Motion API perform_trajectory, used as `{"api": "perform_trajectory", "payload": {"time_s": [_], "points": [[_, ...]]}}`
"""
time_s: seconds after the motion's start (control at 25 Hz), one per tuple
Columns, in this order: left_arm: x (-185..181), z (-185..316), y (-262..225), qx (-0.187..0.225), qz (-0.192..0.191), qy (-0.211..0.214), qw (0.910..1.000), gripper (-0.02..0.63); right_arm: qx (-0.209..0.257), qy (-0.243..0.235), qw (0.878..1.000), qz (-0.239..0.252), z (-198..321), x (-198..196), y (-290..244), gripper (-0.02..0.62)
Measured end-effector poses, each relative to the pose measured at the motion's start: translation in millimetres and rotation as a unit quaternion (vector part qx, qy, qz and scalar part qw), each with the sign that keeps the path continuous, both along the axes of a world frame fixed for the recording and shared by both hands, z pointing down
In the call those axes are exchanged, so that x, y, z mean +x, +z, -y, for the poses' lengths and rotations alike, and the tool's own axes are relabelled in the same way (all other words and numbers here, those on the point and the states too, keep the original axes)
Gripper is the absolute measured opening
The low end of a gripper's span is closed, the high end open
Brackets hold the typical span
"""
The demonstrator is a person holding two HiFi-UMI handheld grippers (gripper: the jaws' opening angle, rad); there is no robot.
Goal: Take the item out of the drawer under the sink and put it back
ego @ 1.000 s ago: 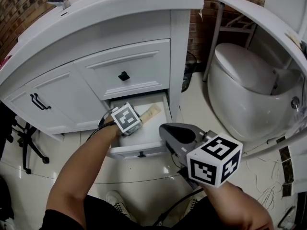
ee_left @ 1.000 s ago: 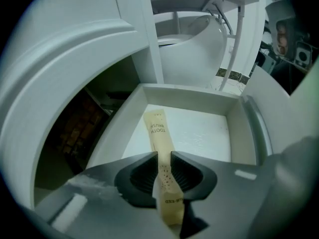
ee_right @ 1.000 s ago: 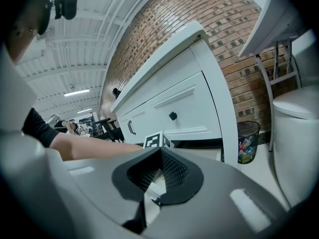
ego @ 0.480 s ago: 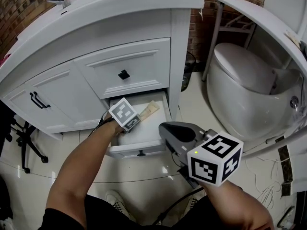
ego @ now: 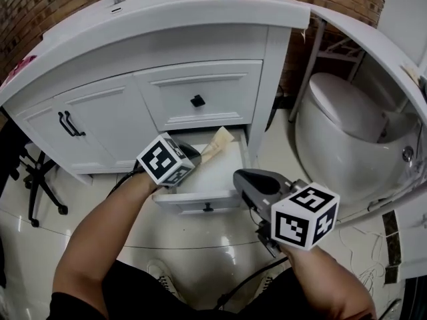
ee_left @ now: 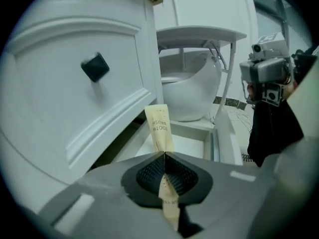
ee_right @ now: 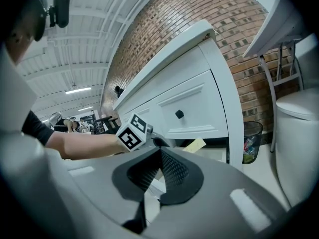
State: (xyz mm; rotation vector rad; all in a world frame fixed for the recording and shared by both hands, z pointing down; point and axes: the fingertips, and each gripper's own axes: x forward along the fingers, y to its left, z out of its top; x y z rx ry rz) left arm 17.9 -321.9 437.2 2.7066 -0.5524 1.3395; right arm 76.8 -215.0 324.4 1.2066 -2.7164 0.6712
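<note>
- The white vanity cabinet (ego: pixel 167 52) filled the upper part of the head view, with a white toilet (ego: pixel 340 122) standing well apart to its right.
- Under the closed upper drawer with its black knob (ego: pixel 197 101), the bottom drawer (ego: pixel 200 202) stood pulled out, its pale floor bare as far as the pictures showed.
- The left gripper (ego: pixel 195 155) hung over the left part of that open drawer. In its own view the jaws were clamped on the toothbrush packet (ee_left: pixel 159 128), a thin cream paper sleeve. The long printed end stuck out beyond the pads, towards the back of the drawer, and a short tail showed behind them.
- The packet (ego: pixel 217 142) appeared lifted off the drawer floor and slanted up towards the gap below the upper drawer. Whether its far tip touched anything could not be told.
- The right gripper (ego: pixel 252 181) hovered in front of the drawer's right corner, touching nothing. Its own view showed the jaws pressed together with nothing between them (ee_right: pixel 160 151).
- By my reading, the taking-out step was in hand: the item was gripped and raised but not yet drawn clear of the drawer.
- The next move probably called for pulling the packet back and up, keeping its tip from catching under the upper drawer front. It could then be lowered flat onto the drawer floor before the left jaws let go.
</note>
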Motion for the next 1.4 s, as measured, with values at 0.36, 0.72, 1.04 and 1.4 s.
{"api": "perform_trajectory", "payload": {"time_s": [0.36, 0.72, 1.04, 1.4], "points": [[-53.2, -44.6, -123.5, 0.109, -0.17, -0.065, 0.9773, 0.009, 0.003, -0.027, 1.0, -0.003, -13.0, -21.4, -1.4, 0.003], [-80.9, -105.9, -152.3, 0.055, -0.295, -0.108, 0.9479, 0.009, 0.008, -0.031, 0.999, 0.0, -11.9, -26.0, -3.3, 0.003], [-93.7, -132.2, -135.8, 0.031, -0.293, -0.108, 0.9495, 0.009, 0.003, -0.04, 0.999, -0.008, -22.5, -24.9, 0.9, 0.003], [-96.6, -128.5, -135.4, 0.025, -0.302, -0.117, 0.9457, 0.009, 0.003, -0.04, 0.999, -0.013, -23.1, -27.9, 2.8, 0.003]]}}
